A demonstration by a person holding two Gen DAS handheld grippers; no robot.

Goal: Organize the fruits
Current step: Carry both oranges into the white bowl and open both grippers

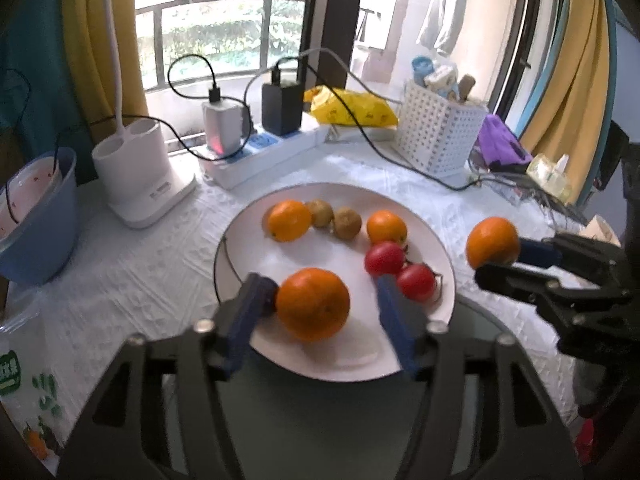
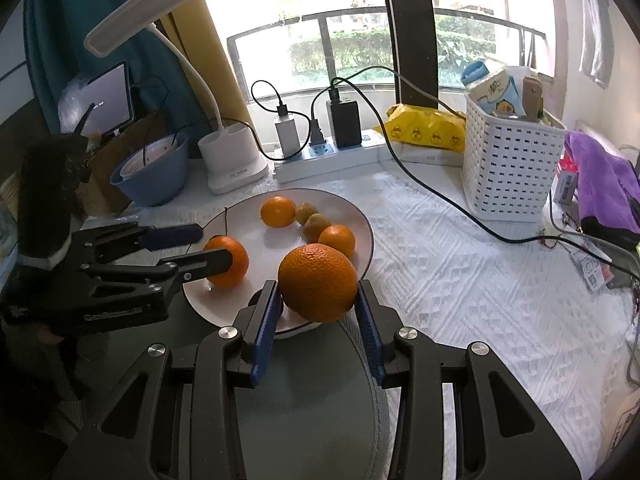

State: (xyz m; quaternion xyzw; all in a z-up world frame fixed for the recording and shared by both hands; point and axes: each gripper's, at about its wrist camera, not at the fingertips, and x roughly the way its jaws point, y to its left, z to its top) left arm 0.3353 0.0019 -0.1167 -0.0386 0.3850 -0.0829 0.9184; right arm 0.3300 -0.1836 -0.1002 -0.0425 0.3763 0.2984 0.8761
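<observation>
A white plate [image 1: 248, 240] holds two small oranges [image 1: 289, 220], two kiwis [image 1: 347, 222] and two red tomatoes [image 1: 416, 281]. My left gripper [image 1: 326, 296] is open over the plate's near side; a big orange [image 1: 313, 304] touches its left finger and stands clear of the right one. My right gripper [image 2: 316, 292] is shut on another orange [image 2: 317, 282] and holds it just right of the plate's [image 2: 236, 236] near rim; it also shows in the left wrist view [image 1: 494, 258].
Behind the plate stand a white lamp base [image 1: 140, 176], a power strip with chargers [image 1: 256, 148], a yellow bag [image 1: 352, 108] and a white basket [image 1: 436, 132]. A blue bowl [image 1: 40, 216] sits far left. A black cable [image 2: 460, 208] crosses the white cloth. A purple cloth [image 2: 600, 176] lies right.
</observation>
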